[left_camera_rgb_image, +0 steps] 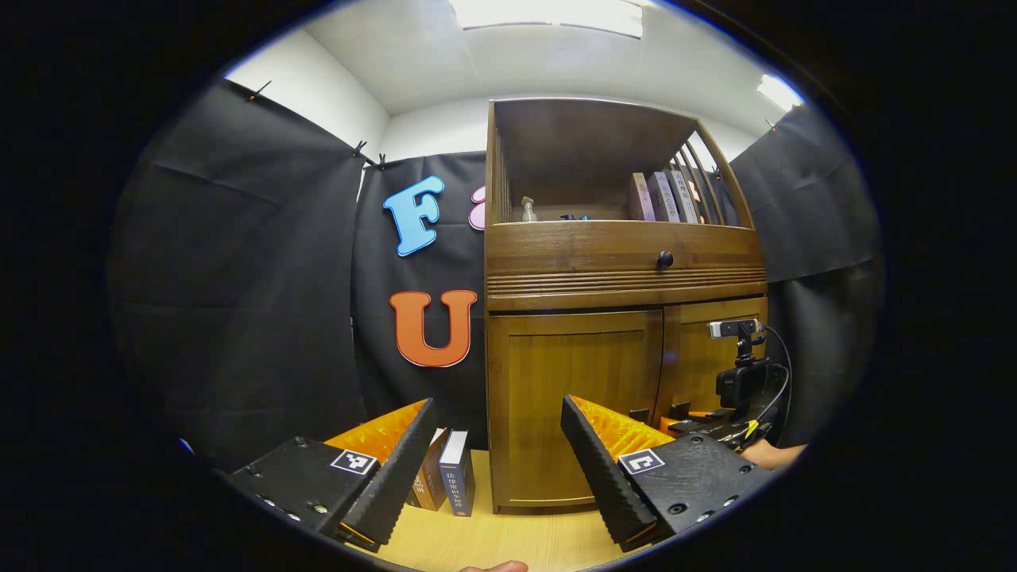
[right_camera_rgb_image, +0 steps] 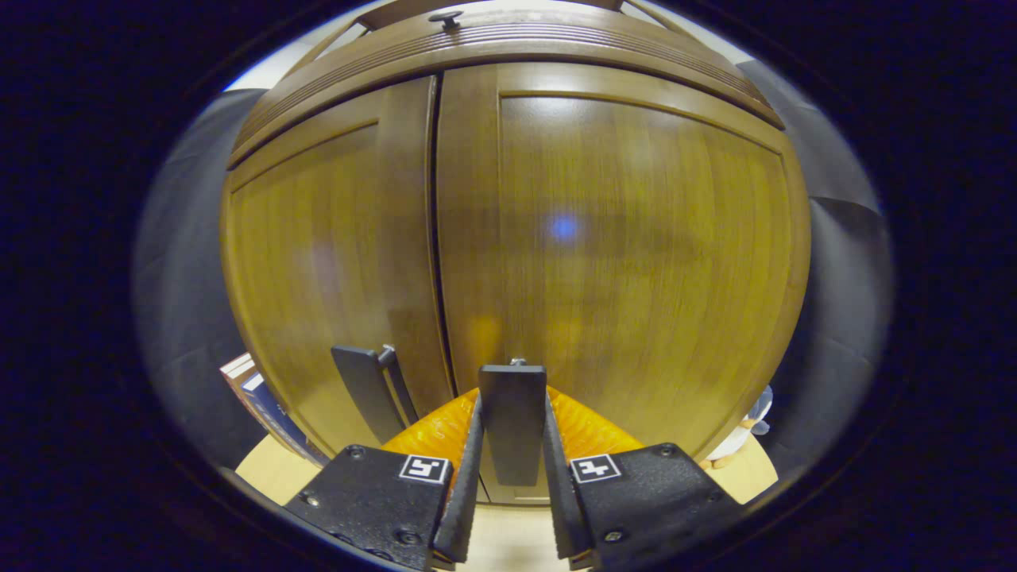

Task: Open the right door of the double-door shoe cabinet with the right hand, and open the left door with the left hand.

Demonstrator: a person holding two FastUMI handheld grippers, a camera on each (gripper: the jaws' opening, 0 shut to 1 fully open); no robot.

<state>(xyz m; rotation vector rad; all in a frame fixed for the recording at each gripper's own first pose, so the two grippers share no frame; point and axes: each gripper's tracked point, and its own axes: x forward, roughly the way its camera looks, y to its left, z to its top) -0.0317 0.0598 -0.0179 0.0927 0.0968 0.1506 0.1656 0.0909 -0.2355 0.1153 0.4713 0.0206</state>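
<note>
In the left gripper view, two books (left_camera_rgb_image: 446,479) stand upright on the wooden floor (left_camera_rgb_image: 508,540), just beside the left side of the shoe cabinet (left_camera_rgb_image: 624,318). The left gripper (left_camera_rgb_image: 498,461) hangs in front of the cabinet's lower left corner, apart from it, with its jaws wide apart and nothing between them. The cabinet stands against the black wall cloth. Its left door (left_camera_rgb_image: 576,405) and right door (left_camera_rgb_image: 711,357) both lie flat and closed. Above them runs a drawer with a dark knob (left_camera_rgb_image: 665,259), and above that an open shelf holds a small bottle (left_camera_rgb_image: 528,210) at its left and a row of books (left_camera_rgb_image: 667,197) at its right. The right gripper (left_camera_rgb_image: 715,425) shows low against the right door, with a hand (left_camera_rgb_image: 767,454) behind it.

In the right gripper view, the left door (right_camera_rgb_image: 318,262) carries a dark flat handle (right_camera_rgb_image: 367,391) near its inner edge, untouched. Right of the centre seam, the right door (right_camera_rgb_image: 636,254) has its own handle (right_camera_rgb_image: 513,421) low on its inner edge. The right gripper (right_camera_rgb_image: 513,445) has its jaws closed on that handle, one finger pressing each side. The right door lies level with the left one, the seam between them thin and even.
</note>
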